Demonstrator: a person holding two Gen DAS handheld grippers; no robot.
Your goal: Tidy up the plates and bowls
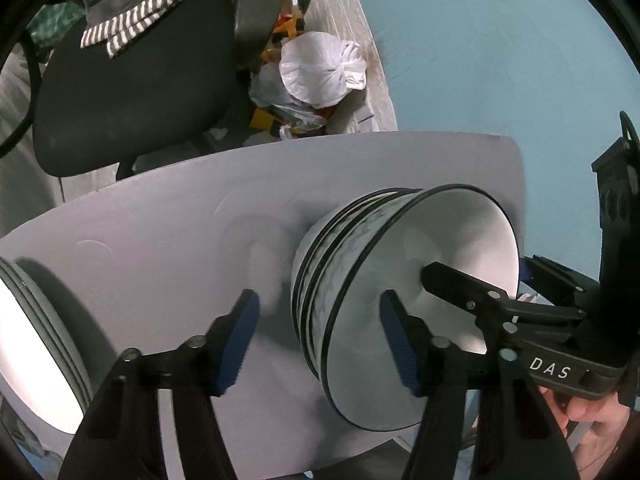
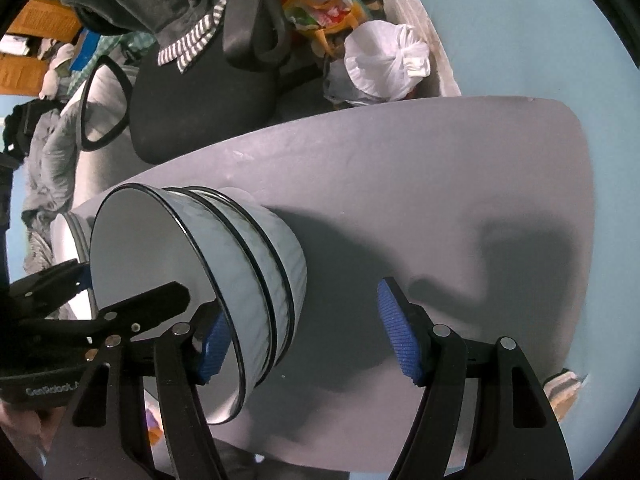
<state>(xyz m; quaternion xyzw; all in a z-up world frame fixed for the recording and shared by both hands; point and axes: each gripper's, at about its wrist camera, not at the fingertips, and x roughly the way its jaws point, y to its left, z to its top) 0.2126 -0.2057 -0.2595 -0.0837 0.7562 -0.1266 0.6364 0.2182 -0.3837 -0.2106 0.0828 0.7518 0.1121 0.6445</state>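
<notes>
A stack of three white bowls (image 1: pixel 352 248) with black rims stands on the pale grey table (image 1: pixel 160 208). My left gripper (image 1: pixel 320 344) points down over the near rim, open; one blue pad hangs outside the wall and the other inside the top bowl, neither pressing. In the right wrist view my right gripper (image 2: pixel 308 344) straddles the opposite side of the bowls (image 2: pixel 256 264) the same way, open, with its left pad close to the inner wall. Each gripper shows in the other's view: the right gripper (image 1: pixel 480 276) and the left gripper (image 2: pixel 124 280). A stack of white plates (image 1: pixel 24 340) sits at the table's left.
A black office chair (image 1: pixel 132 92) with a striped cloth stands beyond the table's far edge. White plastic bags (image 1: pixel 320 68) and clutter lie on the floor beside it. A person's hand (image 1: pixel 592 420) holds the right gripper. The table right of the bowls is bare (image 2: pixel 460 200).
</notes>
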